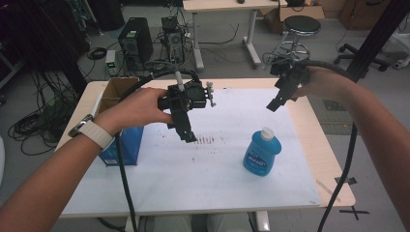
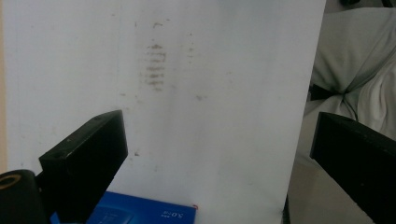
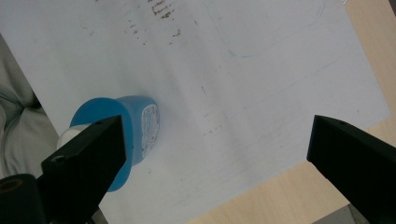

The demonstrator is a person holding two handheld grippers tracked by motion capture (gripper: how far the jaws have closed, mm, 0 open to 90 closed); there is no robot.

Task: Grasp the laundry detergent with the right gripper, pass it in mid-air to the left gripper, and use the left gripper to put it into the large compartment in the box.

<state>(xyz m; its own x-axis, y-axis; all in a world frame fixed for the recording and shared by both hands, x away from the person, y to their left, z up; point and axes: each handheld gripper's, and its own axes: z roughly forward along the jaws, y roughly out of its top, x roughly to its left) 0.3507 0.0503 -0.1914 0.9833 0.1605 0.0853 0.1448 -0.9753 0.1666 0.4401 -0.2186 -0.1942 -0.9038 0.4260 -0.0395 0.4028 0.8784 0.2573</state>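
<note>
Box: an open blue box [image 1: 120, 145] is standing at the table's left edge, just beside the left wrist; its blue top is also showing at the bottom of the left gripper view [image 2: 140, 213].

Left gripper: the left gripper [image 1: 186, 133] is hovering released over the white sheet [image 1: 193, 169], jaws wide and nothing between them, pointing down near the brown smudges [image 1: 204, 140].

Bottle: the blue bottle [image 1: 262, 152] with its white cap is standing upright on the sheet's right half, well apart from both grippers; the right gripper view is catching it behind its left jaw [image 3: 135, 135].

Right gripper: the right gripper [image 1: 275, 102] is hanging released above and behind the bottle, jaws spread, empty.

Doing it well: the right hand is probably lining up on the bottle; it should be descending with the jaws straddling the body below the cap, squarely, since a glancing touch could tip it.
</note>
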